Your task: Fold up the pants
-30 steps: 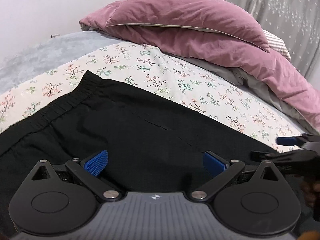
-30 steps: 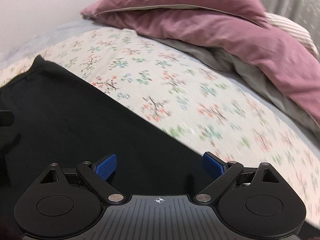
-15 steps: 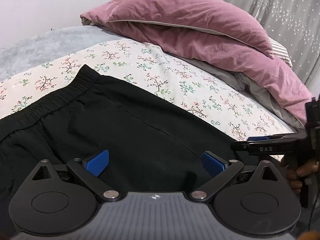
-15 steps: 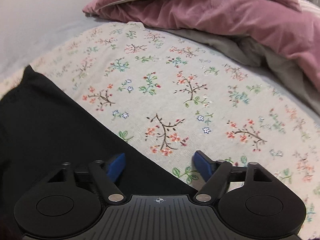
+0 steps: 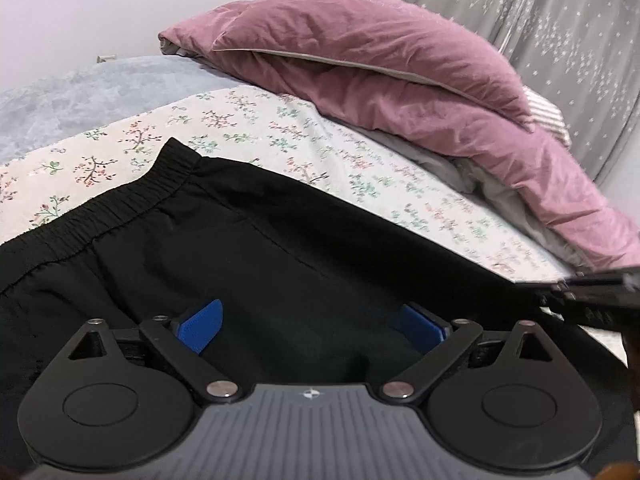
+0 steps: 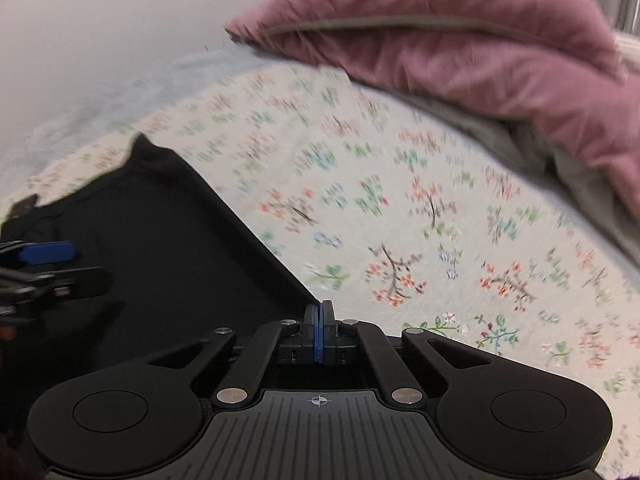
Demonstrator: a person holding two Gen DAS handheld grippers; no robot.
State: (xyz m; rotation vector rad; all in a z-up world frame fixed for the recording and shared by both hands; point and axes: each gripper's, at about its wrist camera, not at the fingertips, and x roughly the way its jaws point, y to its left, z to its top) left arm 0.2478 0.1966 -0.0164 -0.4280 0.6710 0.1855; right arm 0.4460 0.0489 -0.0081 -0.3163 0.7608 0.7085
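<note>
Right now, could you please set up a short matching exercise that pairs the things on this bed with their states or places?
Things:
1. black pants with elastic waistband
2. mauve rumpled duvet
3. left gripper
4. right gripper

States:
A. fingers wide apart over dark fabric
B. heaped at the far side of the bed
C. fingers pinched together at a fabric edge
D. spread flat on the floral sheet

Pairs: 1-D, 2-B, 3-A, 4-C

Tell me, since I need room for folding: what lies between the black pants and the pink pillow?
Only bare flowered bedsheet lies between the black pants and the pink pillow, plus a grey blanket edge beside the pillow. Both wrist views show it.
</note>
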